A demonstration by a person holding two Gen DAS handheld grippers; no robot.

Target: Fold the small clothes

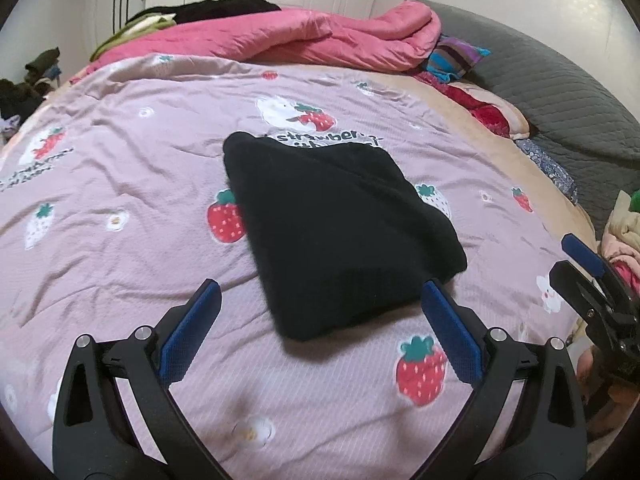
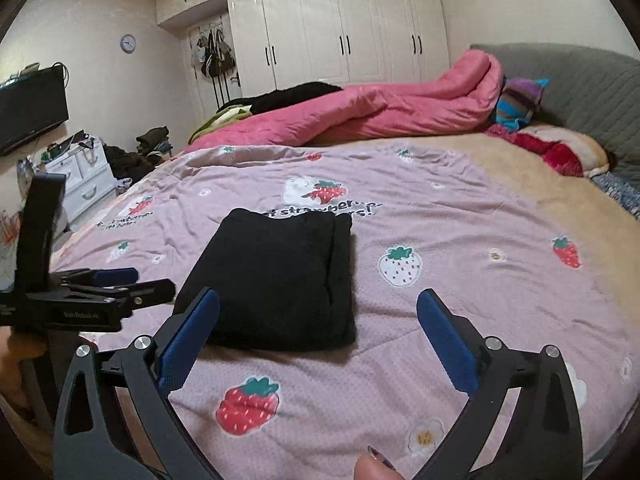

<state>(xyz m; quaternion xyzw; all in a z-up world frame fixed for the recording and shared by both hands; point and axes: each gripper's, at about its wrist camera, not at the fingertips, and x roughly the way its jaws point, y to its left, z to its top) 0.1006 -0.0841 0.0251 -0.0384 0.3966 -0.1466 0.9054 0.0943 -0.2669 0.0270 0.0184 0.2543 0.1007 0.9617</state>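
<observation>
Room: bedroom with a white wardrobe (image 2: 340, 28) along the far wall and a bed filling most of both views.
Surface: bed cover (image 1: 120, 152), pale purple with printed strawberries and lettering, lightly creased.
Task item: black garment (image 1: 336, 232), folded into a compact, roughly rectangular stack, lying flat near the middle of the bed cover; stacked fold edges show along its right side in the right wrist view.
Left gripper (image 1: 320, 304): released, blue pads spread wide, nothing between them; it hovers just short of the garment's near edge, and the right-hand pad overlaps the garment's near corner in the left wrist view. Contact cannot be confirmed.
Right gripper (image 2: 318, 312): released, pads spread wide, nothing held; its left pad overlaps the garment's near-left corner in its own view.
Bedding: pink quilt (image 1: 320, 36) bunched along the far side of the bed; striped pillow (image 1: 456, 56) and a grey headboard (image 1: 560, 92) at far right.
Containers: white drawer unit (image 2: 80, 184) beside the bed, drawers closed, small clutter on top; contents not visible.
Right wrist view only: wall clock (image 2: 128, 43), dark screen (image 2: 32, 108) on the left wall, bags hanging (image 2: 214, 56) by the wardrobe, the drawer unit, a fingertip (image 2: 374, 466) at the bottom edge, and the left gripper seen side-on at far left.
Left wrist view only: heap of mixed clothes (image 1: 624, 228) at the right edge, just behind the right gripper, which appears side-on there.
</observation>
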